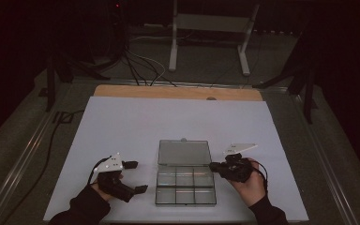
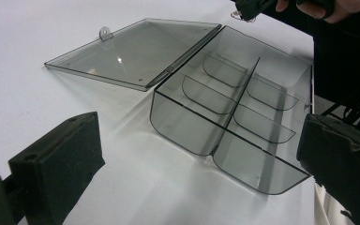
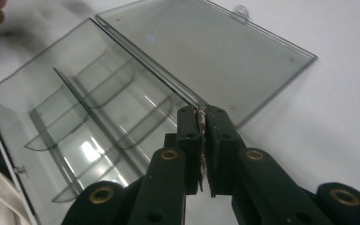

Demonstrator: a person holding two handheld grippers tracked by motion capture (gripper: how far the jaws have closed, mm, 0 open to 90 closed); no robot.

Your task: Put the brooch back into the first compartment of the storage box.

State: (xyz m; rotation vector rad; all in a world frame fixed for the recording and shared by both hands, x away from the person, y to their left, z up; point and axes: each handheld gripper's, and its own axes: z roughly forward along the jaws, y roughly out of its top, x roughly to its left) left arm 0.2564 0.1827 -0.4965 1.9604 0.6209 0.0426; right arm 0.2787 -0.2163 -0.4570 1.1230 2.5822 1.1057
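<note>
The clear grey plastic compartment box (image 1: 185,185) lies open on the white worktop (image 1: 122,126), lid flat behind it. The right claw (image 3: 202,140), clamped on a thin chain-like metal piece (image 3: 200,123), hangs over the hinge. The left claw (image 1: 136,177) stands apart beside the box.

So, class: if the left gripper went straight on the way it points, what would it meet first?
Probably the box: the open left gripper points at its near wall, with bare table before it. Depth is hard to judge.
</note>
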